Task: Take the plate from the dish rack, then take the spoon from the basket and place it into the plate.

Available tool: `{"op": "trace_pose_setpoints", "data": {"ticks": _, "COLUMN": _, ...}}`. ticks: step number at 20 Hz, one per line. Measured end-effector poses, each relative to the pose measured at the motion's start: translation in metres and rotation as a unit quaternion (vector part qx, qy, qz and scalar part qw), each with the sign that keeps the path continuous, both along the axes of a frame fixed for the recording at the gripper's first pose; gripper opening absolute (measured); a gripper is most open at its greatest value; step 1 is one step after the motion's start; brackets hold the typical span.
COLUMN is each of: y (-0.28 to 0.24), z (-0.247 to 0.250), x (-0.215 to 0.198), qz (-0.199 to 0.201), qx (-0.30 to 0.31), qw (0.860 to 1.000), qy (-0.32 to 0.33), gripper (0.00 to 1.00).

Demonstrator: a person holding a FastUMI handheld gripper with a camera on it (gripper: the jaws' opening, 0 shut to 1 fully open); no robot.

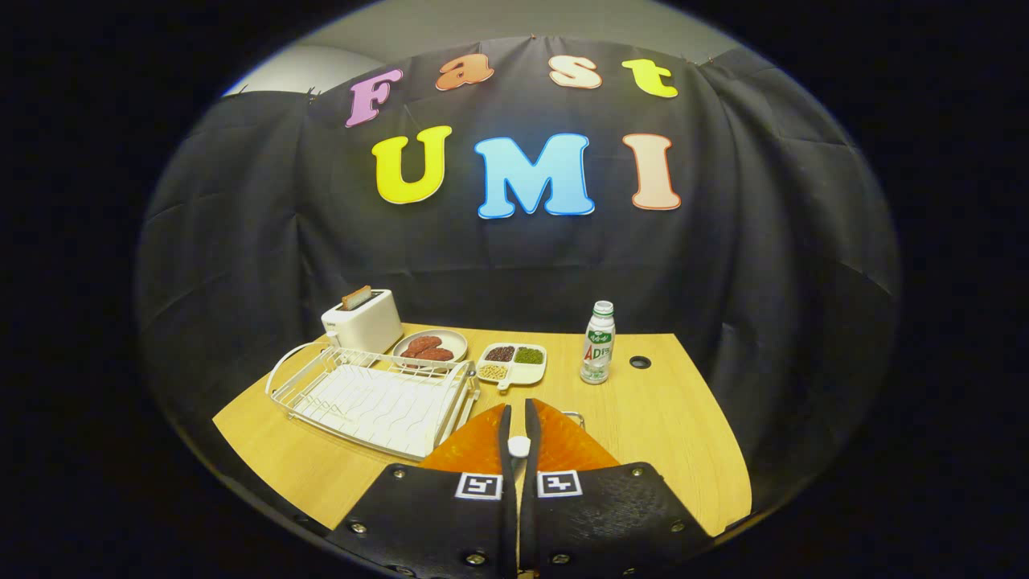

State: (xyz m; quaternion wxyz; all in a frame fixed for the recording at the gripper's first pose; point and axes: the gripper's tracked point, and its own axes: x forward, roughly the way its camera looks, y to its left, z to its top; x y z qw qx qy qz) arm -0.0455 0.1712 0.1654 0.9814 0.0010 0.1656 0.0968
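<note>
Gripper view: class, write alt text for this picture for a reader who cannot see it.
The gripper is shut on a white spoon, held above an orange plate on a wooden table. Left of the plate is a white dish rack; beyond are a toaster, a plate of sausages, a tray of beans and a bottle.

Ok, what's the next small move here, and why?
Probably lower the gripper a little, then open it. It seems shut on a small white piece, likely the spoon, right over the orange plate, and the rack holds no plate, so releasing the spoon looks like what's left.
</note>
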Motion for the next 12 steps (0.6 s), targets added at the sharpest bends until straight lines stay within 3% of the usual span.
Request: {"op": "trace_pose_setpoints", "data": {"ticks": 12, "y": 0.06, "z": -0.043, "x": -0.011, "qz": 0.061, "qx": -0.013, "qw": 0.997, "qy": 0.045, "gripper": 0.02}}
